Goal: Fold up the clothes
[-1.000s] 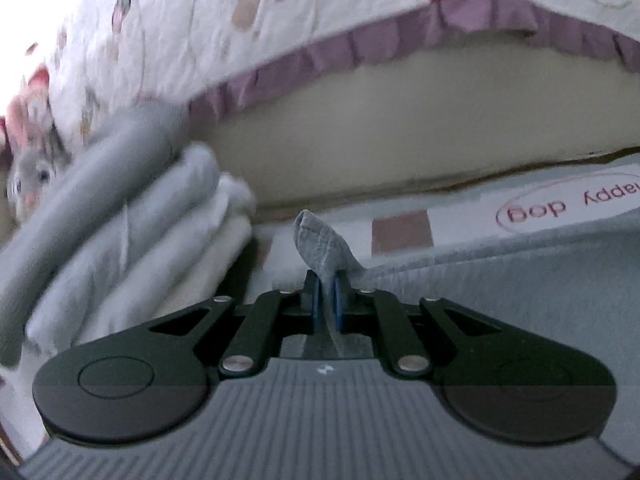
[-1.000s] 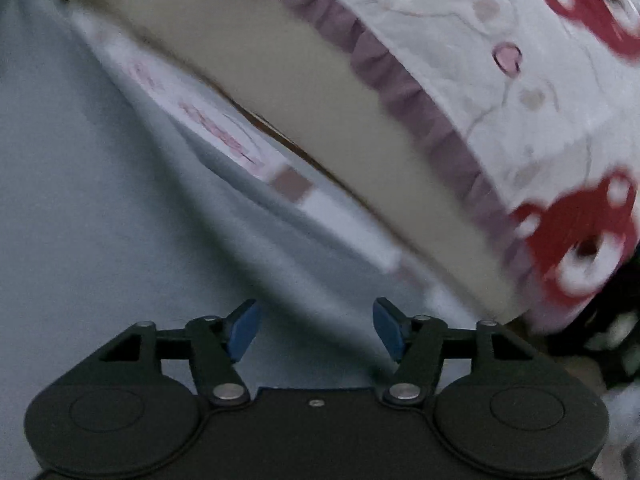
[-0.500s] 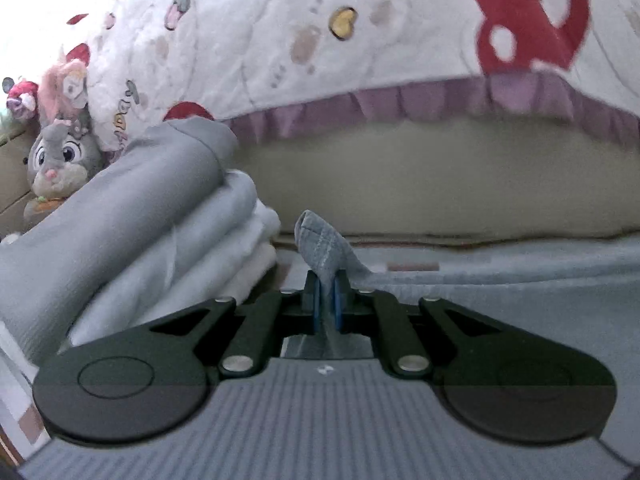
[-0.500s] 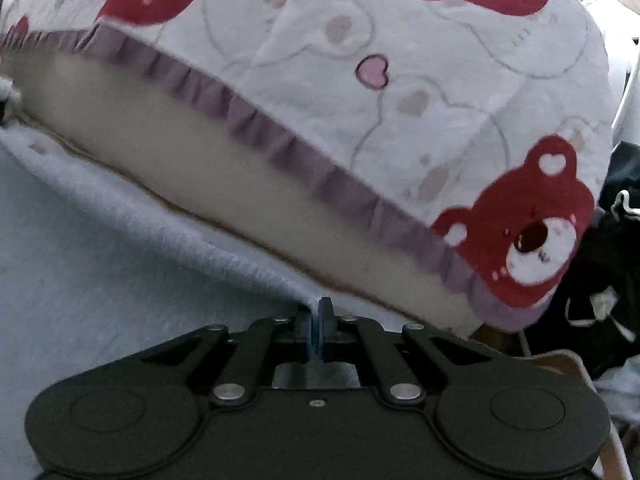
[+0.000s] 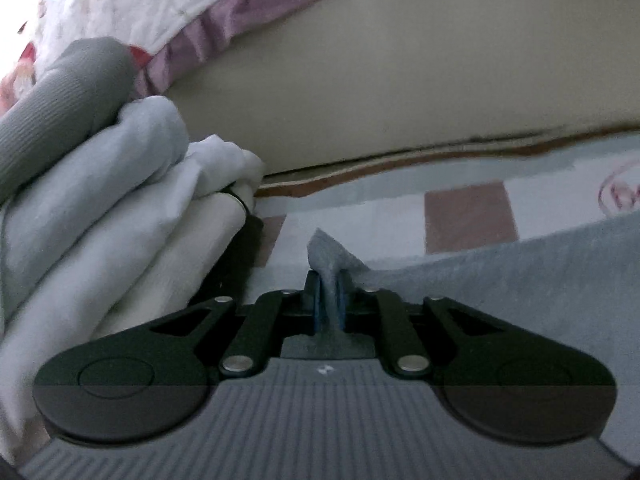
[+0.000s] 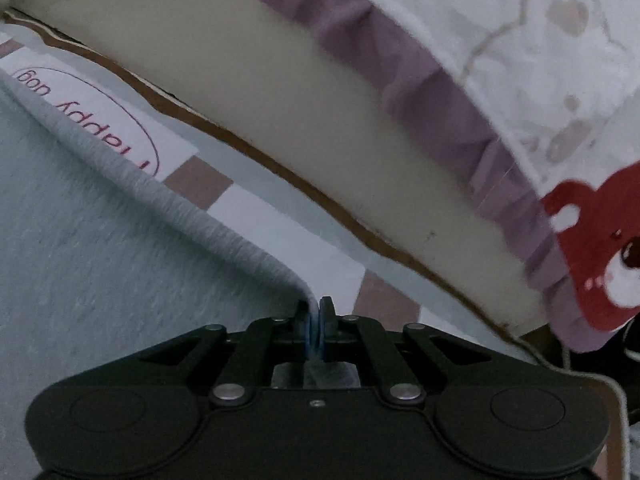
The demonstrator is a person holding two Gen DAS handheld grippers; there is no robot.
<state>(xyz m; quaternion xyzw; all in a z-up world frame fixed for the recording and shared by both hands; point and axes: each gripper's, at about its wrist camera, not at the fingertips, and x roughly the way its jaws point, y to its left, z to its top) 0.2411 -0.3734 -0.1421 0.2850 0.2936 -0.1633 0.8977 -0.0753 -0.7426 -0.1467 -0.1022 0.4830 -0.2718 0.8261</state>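
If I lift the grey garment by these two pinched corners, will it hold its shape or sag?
Likely sag: the grey garment puckers into a soft peak at the left claw, whose jaws are opening. It probably weighs little, since a thin edge bends easily into the right claw. The fuzzy knit should not slip readily.

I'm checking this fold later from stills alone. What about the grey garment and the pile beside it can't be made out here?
- Grey garment, both views: its kind and full outline; the frame edges and each tool body cut it off.
- Folded pile, left wrist view: item count; the left edge crops it, folds overlap.
- Printed mat, both views: the garment covers most of it.
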